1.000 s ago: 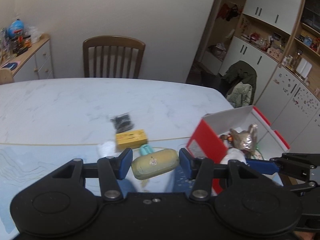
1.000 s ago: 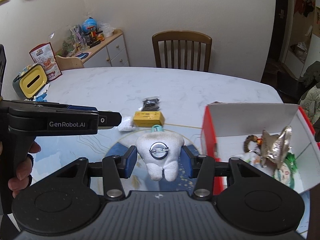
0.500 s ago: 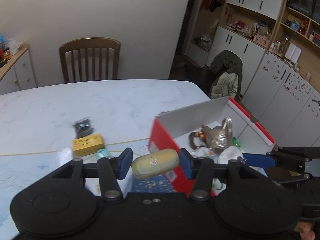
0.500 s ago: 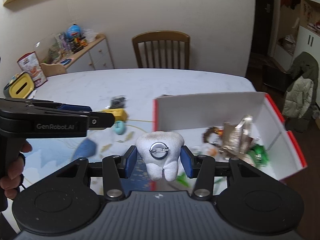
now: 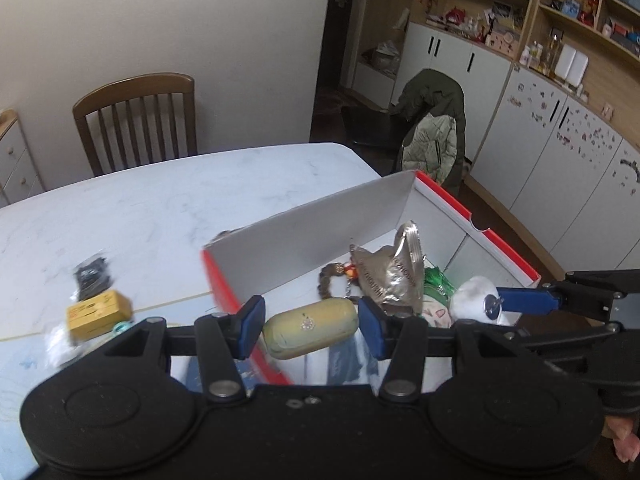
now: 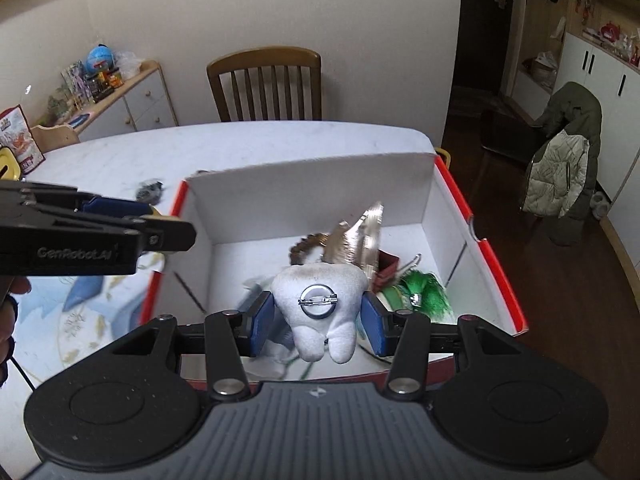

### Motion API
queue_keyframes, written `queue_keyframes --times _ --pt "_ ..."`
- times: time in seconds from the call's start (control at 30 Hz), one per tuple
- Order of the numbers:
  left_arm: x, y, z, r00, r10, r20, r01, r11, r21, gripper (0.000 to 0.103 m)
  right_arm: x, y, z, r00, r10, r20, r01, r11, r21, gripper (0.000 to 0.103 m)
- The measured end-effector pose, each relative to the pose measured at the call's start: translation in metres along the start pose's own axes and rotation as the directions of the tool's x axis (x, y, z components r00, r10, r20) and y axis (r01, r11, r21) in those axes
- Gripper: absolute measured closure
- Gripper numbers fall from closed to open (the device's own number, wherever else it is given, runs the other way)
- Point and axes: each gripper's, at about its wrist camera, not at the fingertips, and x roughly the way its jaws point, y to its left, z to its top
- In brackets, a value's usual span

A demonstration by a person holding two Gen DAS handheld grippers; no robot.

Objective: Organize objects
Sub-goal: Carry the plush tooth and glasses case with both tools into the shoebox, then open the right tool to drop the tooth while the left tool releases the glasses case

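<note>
Left wrist view: the left tongs (image 5: 311, 326) pinch a yellowish oblong pouch (image 5: 310, 328) above the near corner of the red-and-white box (image 5: 304, 236) on the table (image 5: 140, 216). A yellow block (image 5: 98, 314) lies on the table to the left.

Right wrist view: the right tongs (image 6: 319, 322) pinch a white tooth-shaped plush (image 6: 320, 304) over the box's interior, above a silver foil bag (image 6: 356, 240) and green tinsel (image 6: 424, 298).

Left gripper (image 5: 311, 327) clamps yellow-green oblong pouch (image 5: 310, 327) between blue pads, above near-left corner of red-and-white box (image 5: 472, 220). Inside box: crumpled silver foil bag (image 5: 390, 274), brown bead string (image 5: 330, 280), green item (image 5: 436, 280). Right gripper (image 5: 490, 305) at right, pinching white plush (image 5: 472, 298). Yellow block (image 5: 98, 314) and black packet (image 5: 93, 278) on marble table (image 5: 160, 200).
</note>
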Motion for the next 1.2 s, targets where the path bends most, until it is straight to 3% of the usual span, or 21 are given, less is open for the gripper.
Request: queue_keyframes --times 0.23,0.57,0.9,1.2 --pt "0.039 -0.023 0.014 0.999 0.042 -0.030 -0.040 0.998 0.038 0.053 0.023 -0.019 0.003 0.999 0.017 -0.038 -0.018 1.000 -0.017 0.056" --pt "0.092 -0.026 0.020 0.990 0.087 -0.113 -0.081 0.995 0.055 0.053 0.056 -0.011 0.002 0.992 0.069 -0.101 -0.077 0.994 -0.072 0.056" --pt "0.130 -0.029 0.022 0.973 0.123 -0.194 -0.110 0.991 0.076 0.053 0.086 -0.010 -0.004 0.980 0.065 -0.186 -0.090 0.987 -0.131 0.056" --pt "0.148 -0.026 0.025 0.951 0.124 -0.285 -0.111 0.992 0.062 0.053 0.094 -0.006 -0.008 0.975 0.064 -0.215 -0.097 0.984 -0.148 0.056"
